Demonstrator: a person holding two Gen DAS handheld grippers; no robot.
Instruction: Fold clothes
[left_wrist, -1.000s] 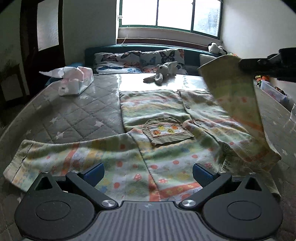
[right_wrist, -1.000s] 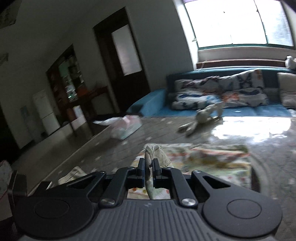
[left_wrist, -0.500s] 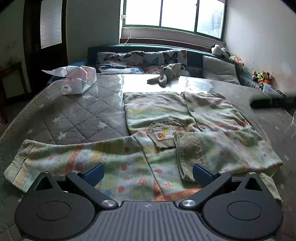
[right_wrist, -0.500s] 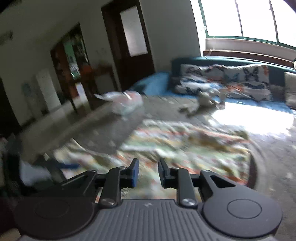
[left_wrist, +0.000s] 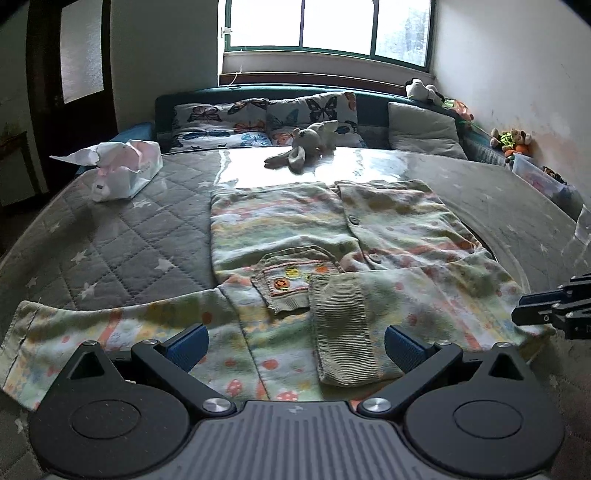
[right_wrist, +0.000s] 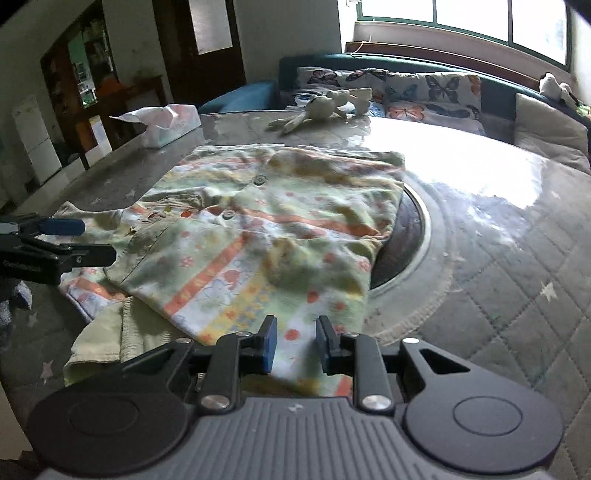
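The small patterned button-up shirt with a pocket (left_wrist: 295, 258) lies flat on the grey quilted table cover (left_wrist: 110, 240). Its left sleeve (left_wrist: 110, 325) is spread out, and the left gripper (left_wrist: 295, 343), claws wide apart, should pinch that cuff and lay it straight across. The right gripper (right_wrist: 293, 345) has just opened a little and holds nothing; its sleeve is already folded over.

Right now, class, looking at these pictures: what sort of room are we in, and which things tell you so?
Probably a lived-in room at home, a living room or bedroom. A sofa or daybed with butterfly cushions sits under the window, a plush rabbit and tissue box lie on a quilted table cover, and a child's shirt is spread for folding.
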